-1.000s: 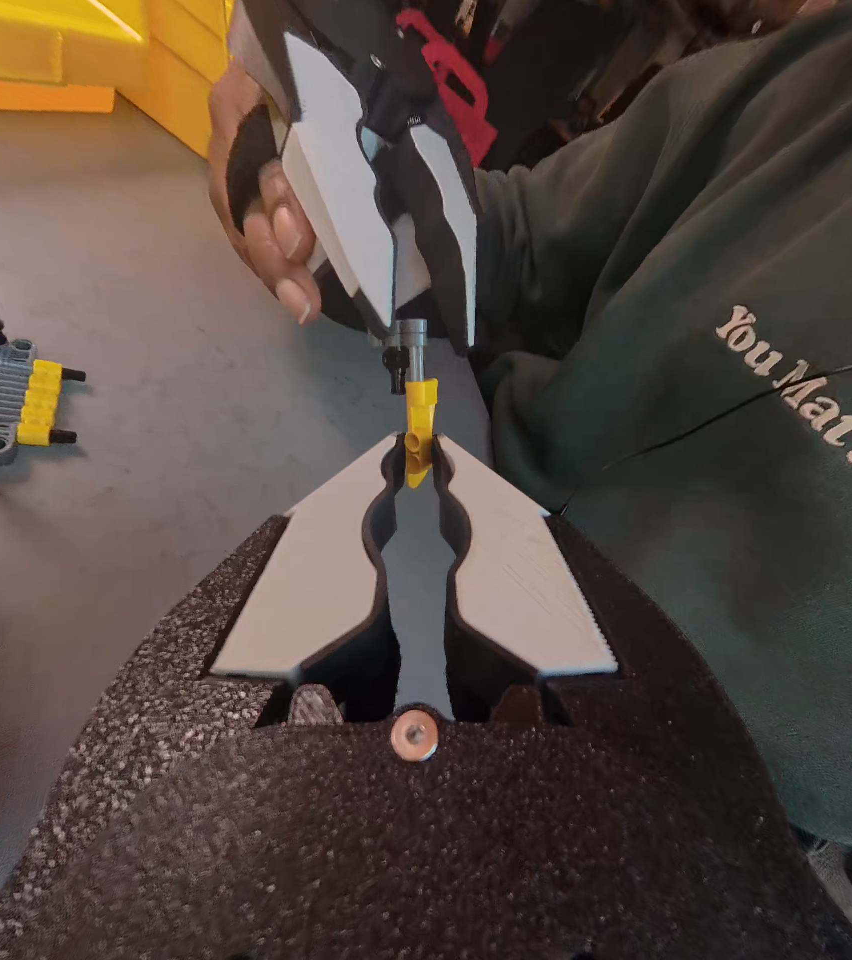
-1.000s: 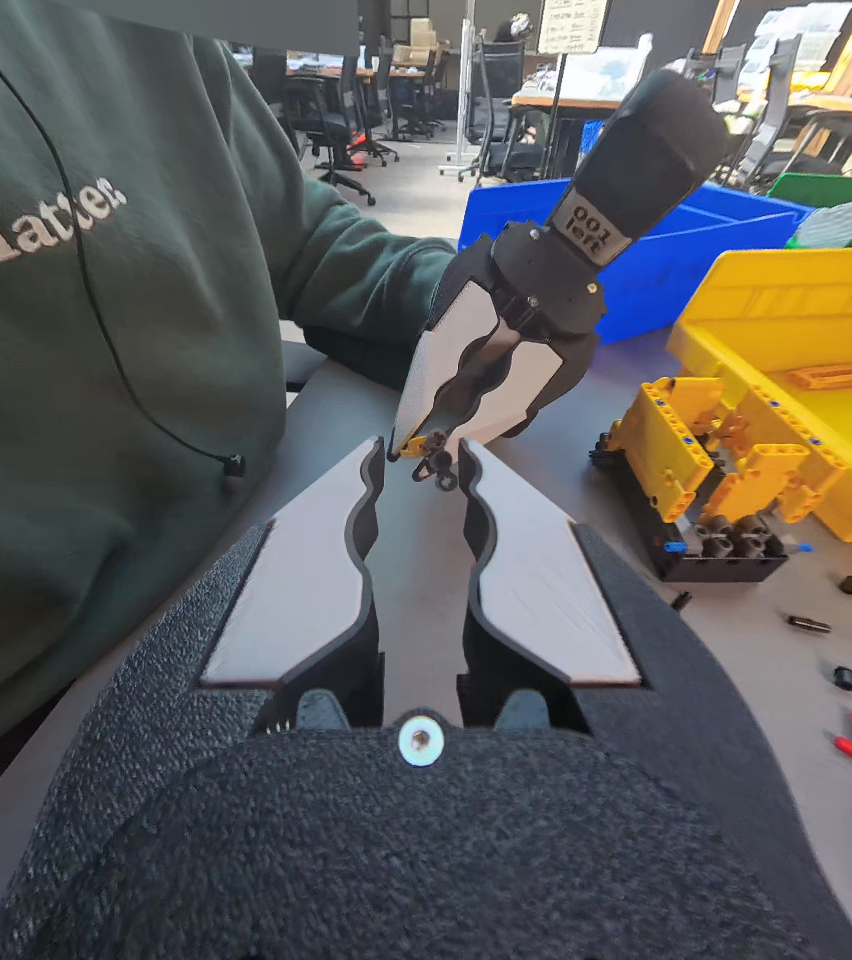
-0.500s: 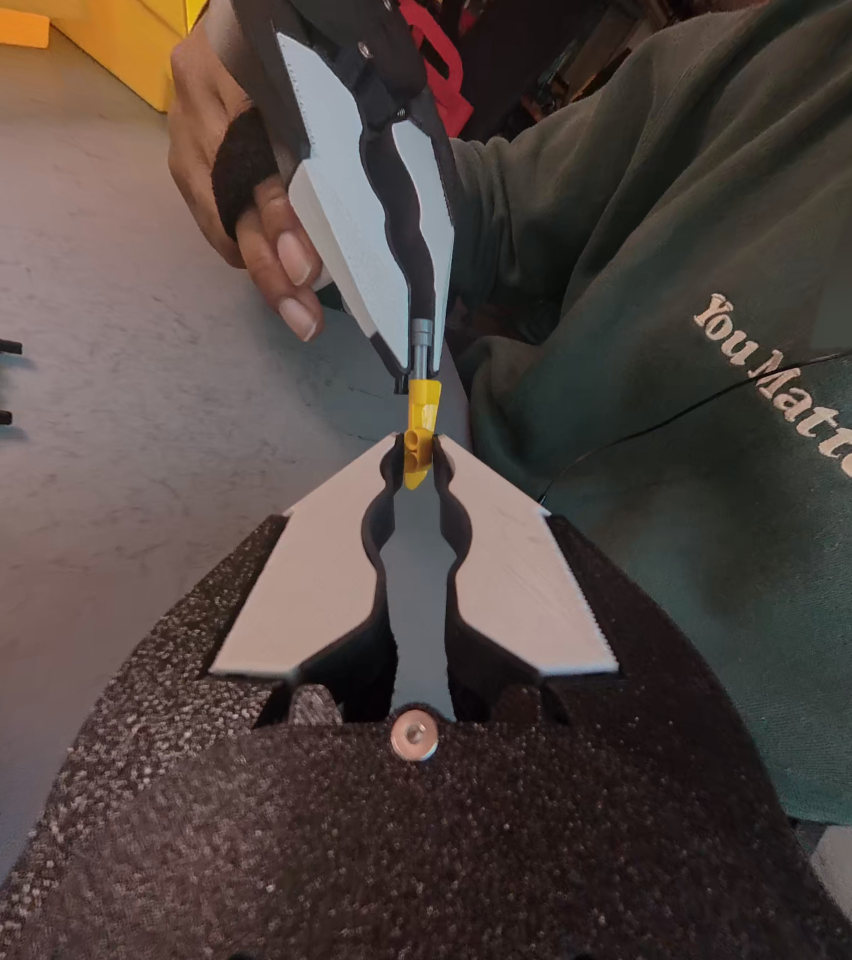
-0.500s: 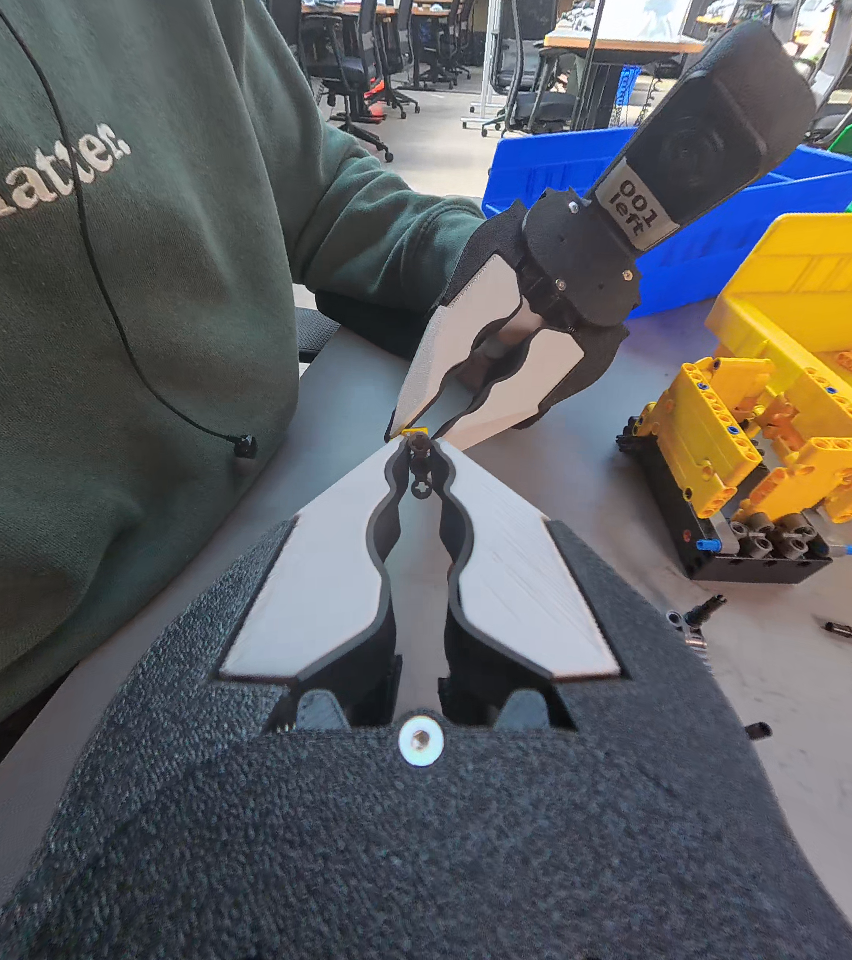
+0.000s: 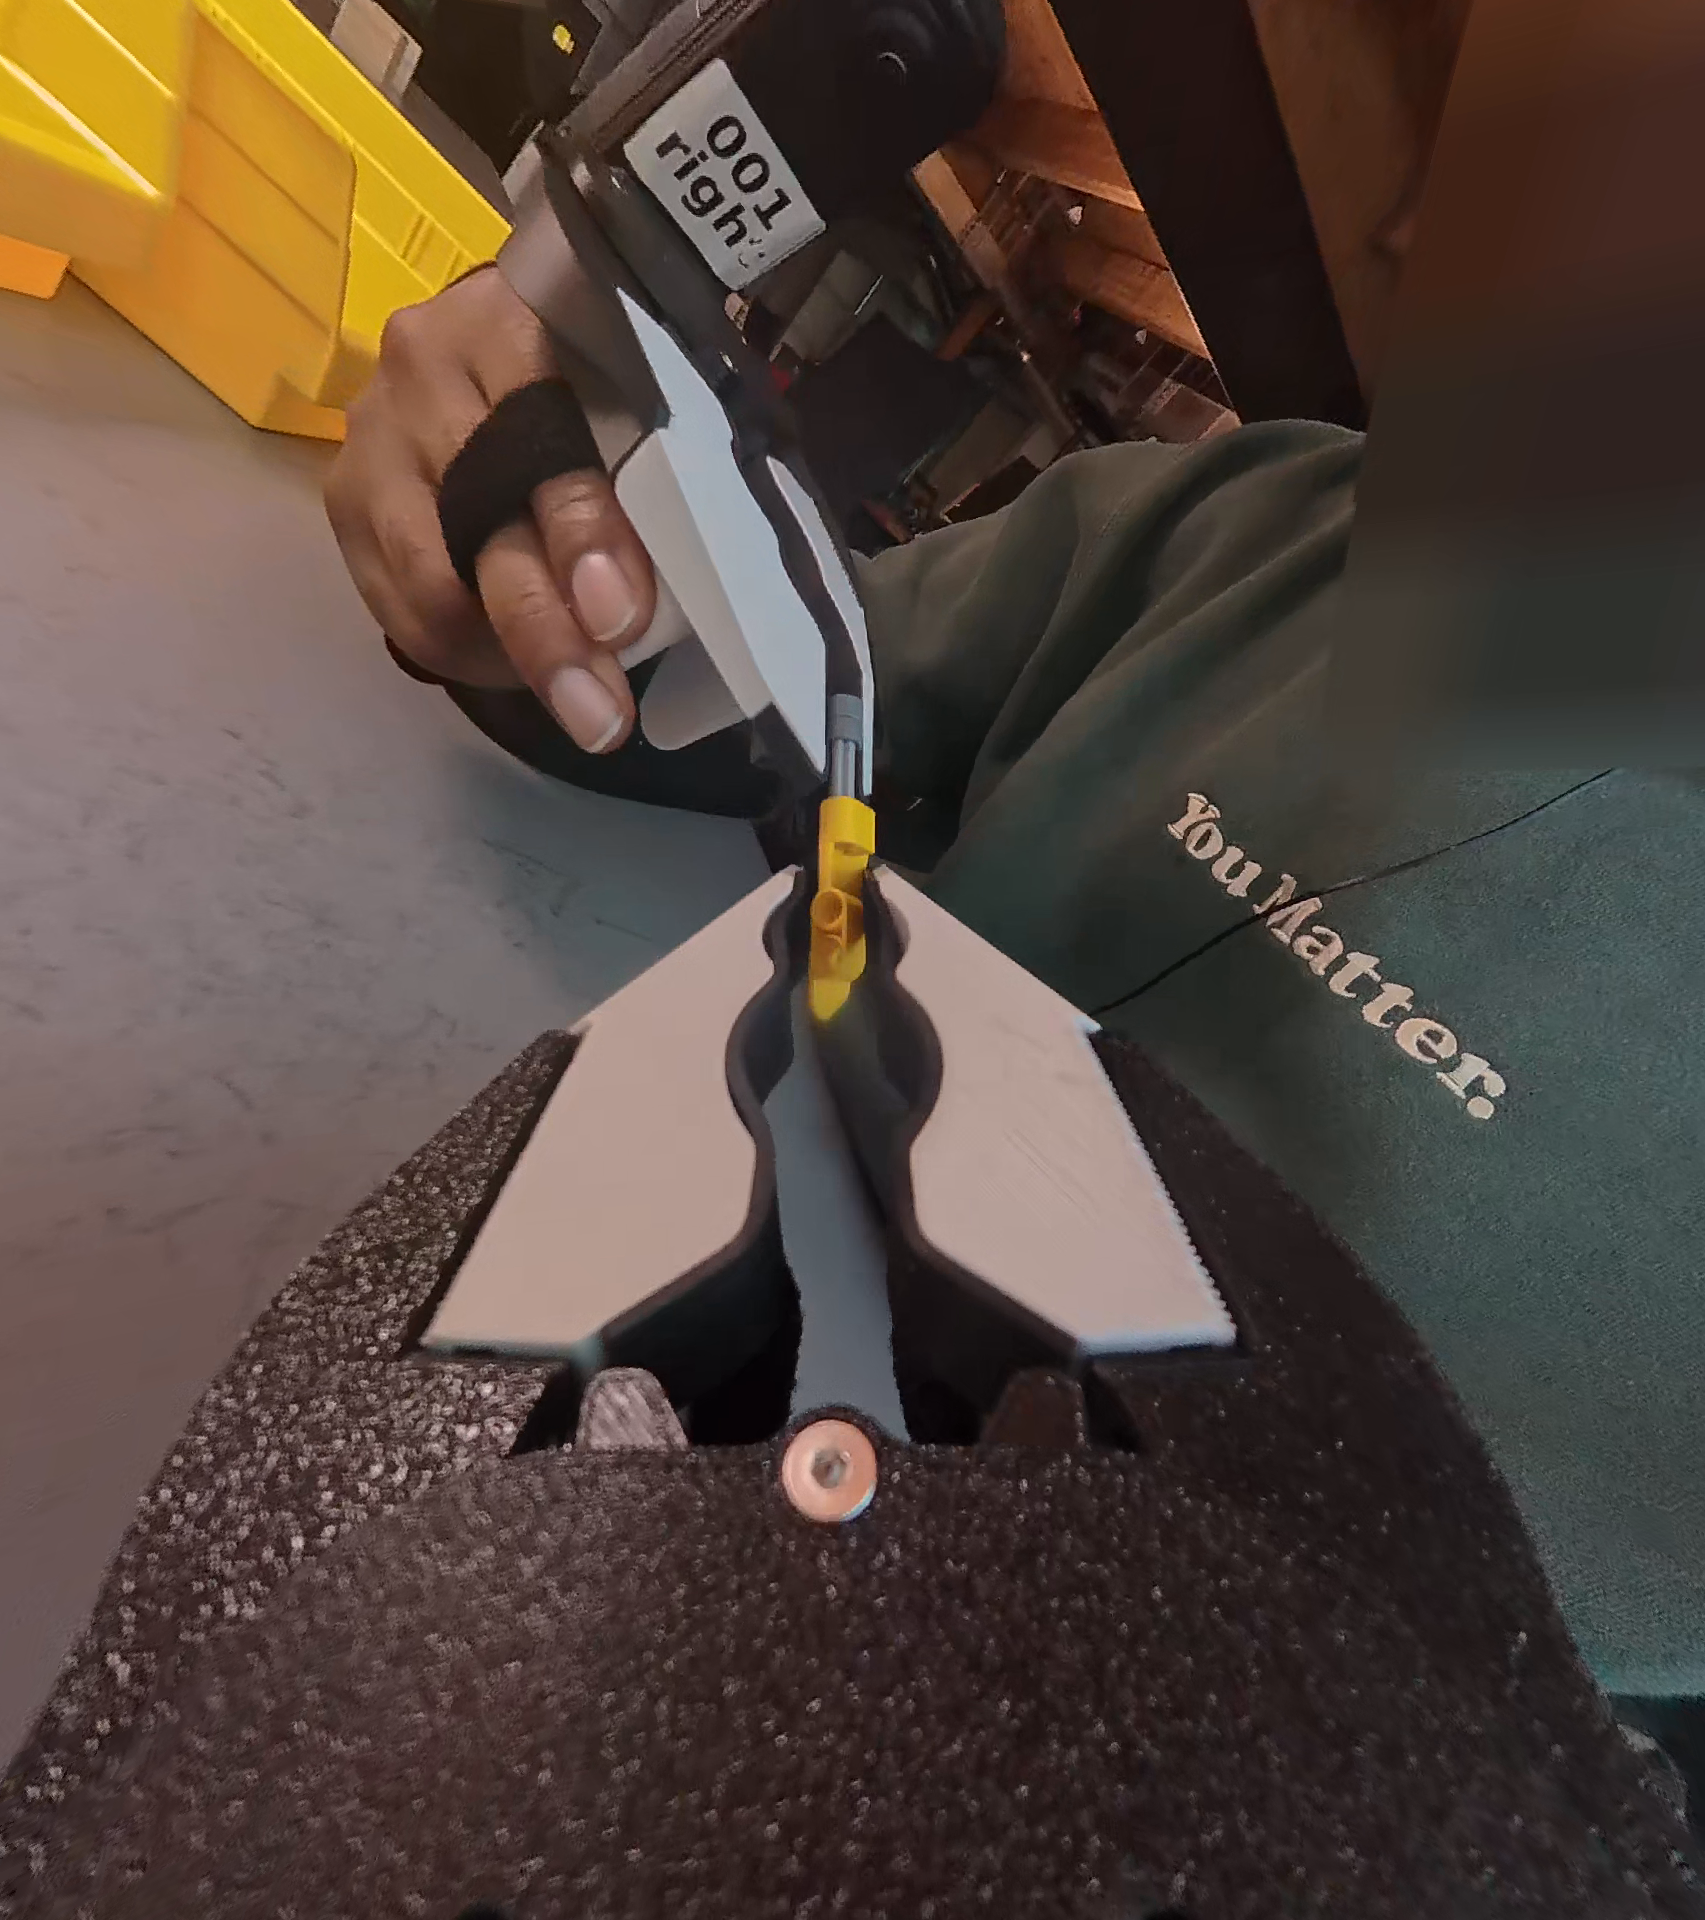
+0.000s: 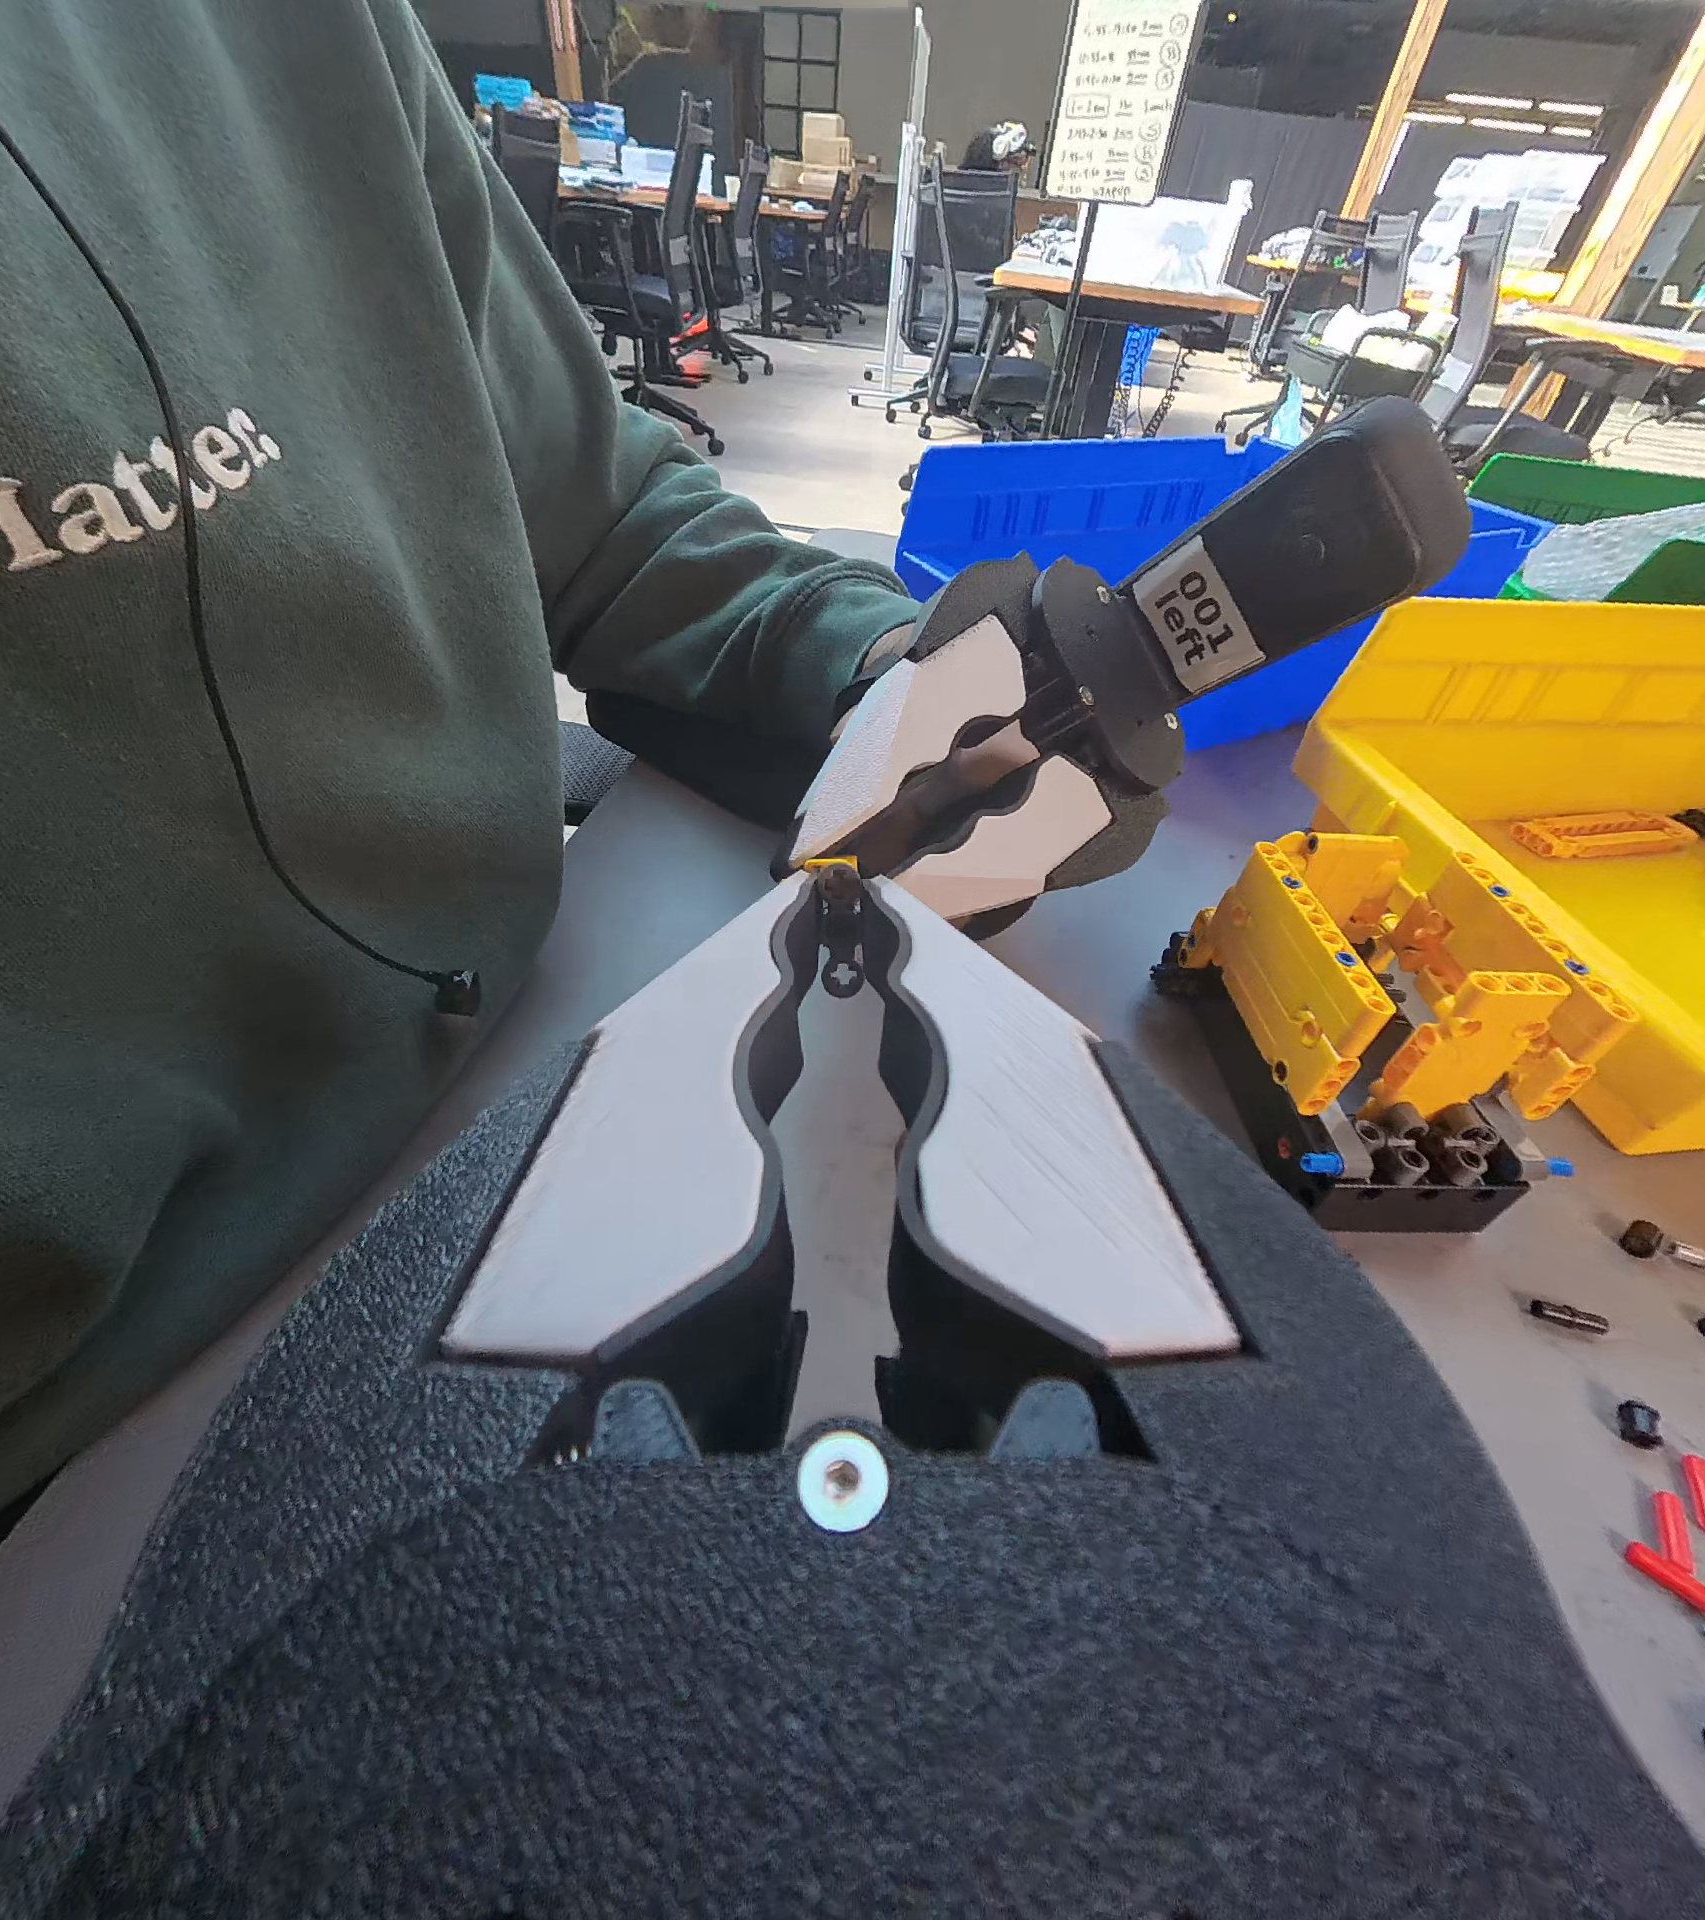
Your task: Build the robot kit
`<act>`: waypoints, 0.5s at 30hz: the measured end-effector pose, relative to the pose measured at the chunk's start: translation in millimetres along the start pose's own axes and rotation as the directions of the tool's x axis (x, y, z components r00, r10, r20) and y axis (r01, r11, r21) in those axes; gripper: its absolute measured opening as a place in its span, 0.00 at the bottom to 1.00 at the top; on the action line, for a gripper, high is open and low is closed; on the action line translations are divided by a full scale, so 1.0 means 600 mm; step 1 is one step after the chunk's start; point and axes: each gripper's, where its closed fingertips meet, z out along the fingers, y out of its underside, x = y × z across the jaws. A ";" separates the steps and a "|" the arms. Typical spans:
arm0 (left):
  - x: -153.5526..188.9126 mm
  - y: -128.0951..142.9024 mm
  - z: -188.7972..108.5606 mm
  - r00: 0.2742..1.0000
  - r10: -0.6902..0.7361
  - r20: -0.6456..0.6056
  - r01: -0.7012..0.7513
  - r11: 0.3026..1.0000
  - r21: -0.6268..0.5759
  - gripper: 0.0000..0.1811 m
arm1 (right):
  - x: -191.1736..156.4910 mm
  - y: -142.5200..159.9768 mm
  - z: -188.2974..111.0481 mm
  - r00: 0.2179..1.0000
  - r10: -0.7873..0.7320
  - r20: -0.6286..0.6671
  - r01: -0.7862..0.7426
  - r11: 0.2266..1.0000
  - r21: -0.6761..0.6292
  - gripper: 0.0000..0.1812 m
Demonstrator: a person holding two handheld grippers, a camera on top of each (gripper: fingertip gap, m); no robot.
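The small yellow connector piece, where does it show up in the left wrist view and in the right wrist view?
Left wrist view: the yellow connector sits just above centre, pinched at the tips of the left tongs, a grey pin on its far end.
Right wrist view: only a yellow sliver shows above centre, where both tongs' tips meet.
Shared landmark: the green sweatshirt.

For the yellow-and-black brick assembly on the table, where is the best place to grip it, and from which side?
Probably grip the assembly by its long black base, coming from above with the tool across its narrow width. The yellow beams on top are uneven and full of holes, and a yellow bin blocks the far side.
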 end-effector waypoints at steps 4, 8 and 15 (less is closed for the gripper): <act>-0.004 -0.001 -0.002 0.999 0.021 0.034 -0.021 1.000 -0.014 0.04 | 0.003 0.002 -0.001 1.000 -0.001 -0.005 0.001 1.000 -0.004 0.03; -0.005 -0.006 -0.005 0.997 0.042 0.063 -0.041 0.999 -0.020 0.04 | 0.008 0.000 -0.002 1.000 0.001 -0.014 0.000 1.000 0.003 0.03; -0.005 -0.010 -0.005 0.993 0.063 0.097 -0.059 0.997 -0.042 0.04 | 0.010 -0.002 -0.006 1.000 0.000 -0.005 0.000 1.000 0.013 0.03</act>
